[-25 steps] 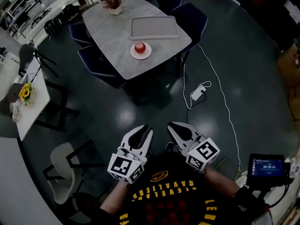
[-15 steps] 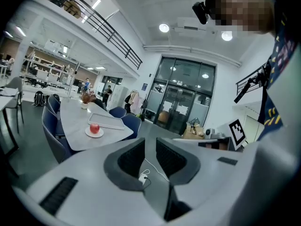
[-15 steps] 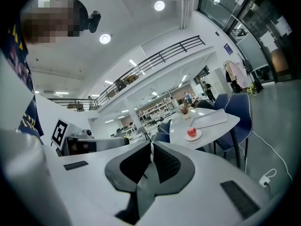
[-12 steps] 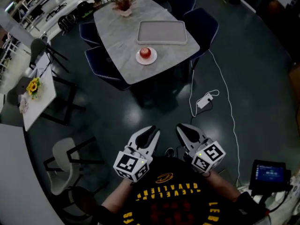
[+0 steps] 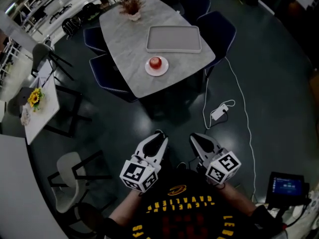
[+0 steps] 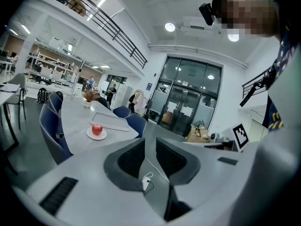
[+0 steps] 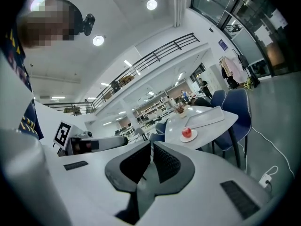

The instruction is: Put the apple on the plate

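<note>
The worktop is finished in matt, grey-veined stone (or a laminate resembling it). The dark floor is seen glossy. The apple is smooth-skinned; the plate, smooth white.

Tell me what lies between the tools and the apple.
Bare floor, then the table's near edge, in the head view. A power adapter lies off to the right.
</note>
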